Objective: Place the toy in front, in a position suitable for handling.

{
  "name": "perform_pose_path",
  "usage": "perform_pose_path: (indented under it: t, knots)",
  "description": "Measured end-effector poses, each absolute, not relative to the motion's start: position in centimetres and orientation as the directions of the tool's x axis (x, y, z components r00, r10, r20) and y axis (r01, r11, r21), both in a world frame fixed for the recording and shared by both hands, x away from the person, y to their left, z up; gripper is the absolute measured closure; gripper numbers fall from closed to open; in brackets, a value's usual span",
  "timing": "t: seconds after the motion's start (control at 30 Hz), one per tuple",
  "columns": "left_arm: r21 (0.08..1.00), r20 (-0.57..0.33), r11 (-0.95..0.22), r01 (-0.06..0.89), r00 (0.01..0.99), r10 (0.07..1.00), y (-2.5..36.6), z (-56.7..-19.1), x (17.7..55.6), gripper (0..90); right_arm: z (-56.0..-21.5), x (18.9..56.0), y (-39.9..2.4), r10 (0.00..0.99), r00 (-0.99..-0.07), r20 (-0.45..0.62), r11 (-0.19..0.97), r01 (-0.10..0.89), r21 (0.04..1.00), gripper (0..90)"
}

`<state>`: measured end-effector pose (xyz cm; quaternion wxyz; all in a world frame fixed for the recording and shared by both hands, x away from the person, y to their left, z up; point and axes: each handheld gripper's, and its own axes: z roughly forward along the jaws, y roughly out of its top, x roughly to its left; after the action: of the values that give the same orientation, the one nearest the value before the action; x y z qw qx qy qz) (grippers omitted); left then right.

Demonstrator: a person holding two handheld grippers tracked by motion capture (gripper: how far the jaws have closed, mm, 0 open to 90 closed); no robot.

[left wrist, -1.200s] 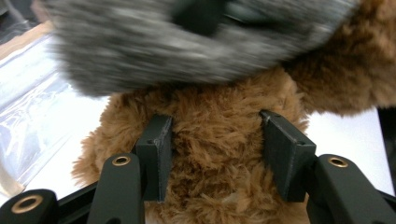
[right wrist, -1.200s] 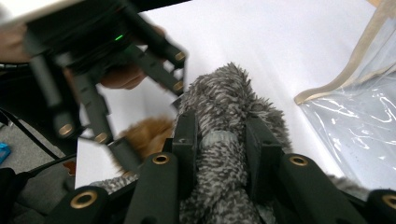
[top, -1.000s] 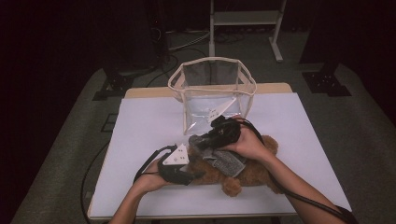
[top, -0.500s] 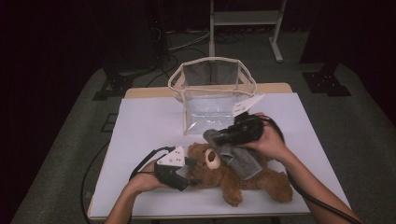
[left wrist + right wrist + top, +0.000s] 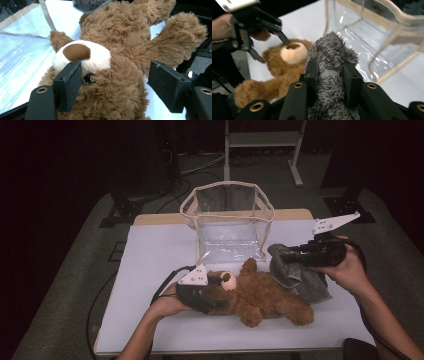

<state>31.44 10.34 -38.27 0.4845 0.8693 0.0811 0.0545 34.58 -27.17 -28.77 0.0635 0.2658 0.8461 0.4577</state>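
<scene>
Grey knitted garment [image 5: 295, 270], apparently the teddy's little sweater, hangs pinched in the right gripper [image 5: 295, 256], whose fingers [image 5: 311, 72] are clamped on a bunched fold of it; the garment is lifted clear to the right of the toy, its lower end trailing onto the white desk [image 5: 155, 255], probably so it can be handled apart from the bear. Beside it the brown teddy bear [image 5: 260, 297] lies on its back across the near middle of the desk, head toward the left gripper [image 5: 212, 292]. That gripper's fingers [image 5: 68, 85] have just been opening and now stand apart on either side of the bear's head, one brushing the fur by the muzzle and the other clear of it, so the toy seems to be released rather than held. Behind both stands a clear plastic bag [image 5: 227, 222] with cream trim, mouth open upward, placed near enough to receive either thing.
</scene>
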Motion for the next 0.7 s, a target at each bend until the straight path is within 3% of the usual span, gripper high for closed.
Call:
perform_pose_path:
  t: [0.3, 0.5, 0.7]
  knots:
    - [0.832, 0.017, -0.553, 0.037, 0.996, 0.093, 11.0, -38.3, 29.6, 33.2, -32.3, 35.5, -24.2, 0.464, -0.873, 0.147, 0.504, 0.397, 0.767, 68.5]
    - [0.844, 0.029, -0.533, 0.055, 0.989, 0.148, 10.9, -37.2, 30.5, 28.3, -35.5, 34.0, -20.7, 0.385, -0.909, 0.161, 0.560, 0.369, 0.742, 68.6]
    - [0.823, -0.017, -0.560, 0.094, 0.990, 0.142, 9.9, -38.2, 31.2, 27.7, -35.2, 32.2, -20.6, 0.345, -0.925, 0.160, 0.546, 0.336, 0.767, 68.6]
